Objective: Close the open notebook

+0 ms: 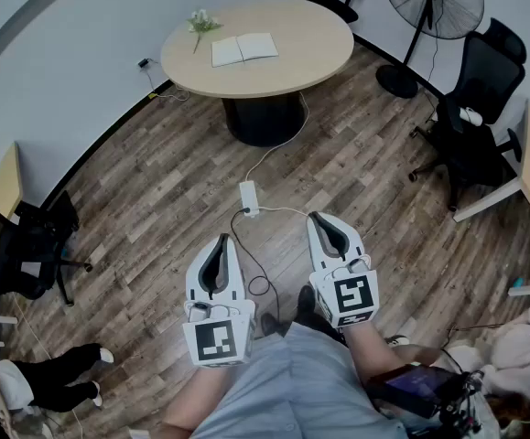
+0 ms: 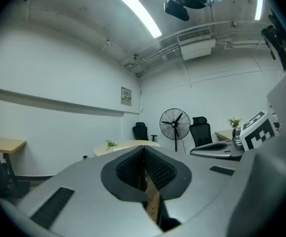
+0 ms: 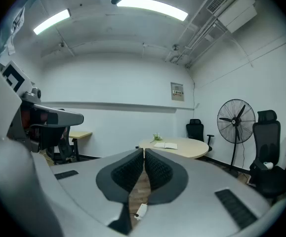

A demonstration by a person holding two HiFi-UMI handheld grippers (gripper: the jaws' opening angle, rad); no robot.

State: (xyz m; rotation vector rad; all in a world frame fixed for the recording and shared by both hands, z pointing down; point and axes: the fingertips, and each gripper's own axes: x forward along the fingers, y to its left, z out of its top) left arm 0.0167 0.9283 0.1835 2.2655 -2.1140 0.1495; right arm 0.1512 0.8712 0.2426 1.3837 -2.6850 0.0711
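I hold the left hand-held gripper (image 1: 221,241) and the right hand-held gripper (image 1: 322,219) pressed together (2 empty), since the notebook (image 1: 243,48) lies well off on the tabletop (image 1: 324,58).

Wood plank floor (image 1: 155,208), white walls (image 1: 63,62), round table (image 1: 310,53), standing fan (image 1: 432,3), black office chairs (image 1: 475,108), ceiling strip lights (image 2: 135,10)

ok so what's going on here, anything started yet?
Not yet. A person stands holding the left claw and the right claw out in front, both shut and empty. The notebook lies open on the round table across the room, beside a small plant, well away from either claw. A power strip lies on the wood floor between the person and the table.
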